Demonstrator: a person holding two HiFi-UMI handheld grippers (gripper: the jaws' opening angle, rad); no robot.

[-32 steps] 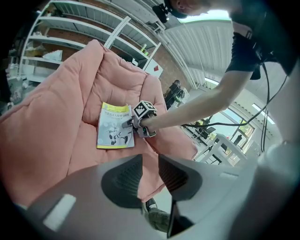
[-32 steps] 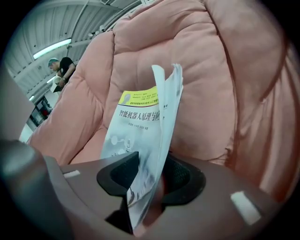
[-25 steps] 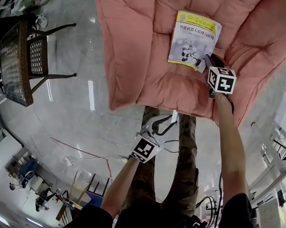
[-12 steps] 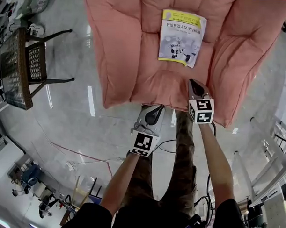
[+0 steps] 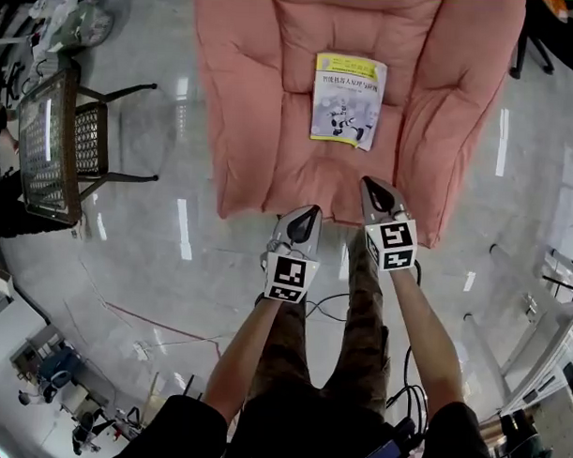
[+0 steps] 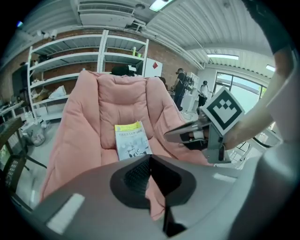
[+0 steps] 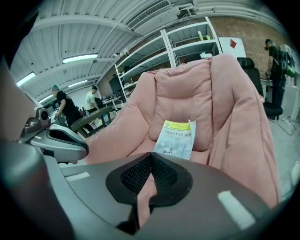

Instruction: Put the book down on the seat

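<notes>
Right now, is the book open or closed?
Closed. The book rests on the pink seat with its whole front cover facing up; no inner pages show.

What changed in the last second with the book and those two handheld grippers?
The right gripper drew back from the book, off the pink chair and toward the person. Its fingers are now shut with nothing in them. The left gripper came up beside it, fingers shut too. The book stayed lying on the chair.
</notes>
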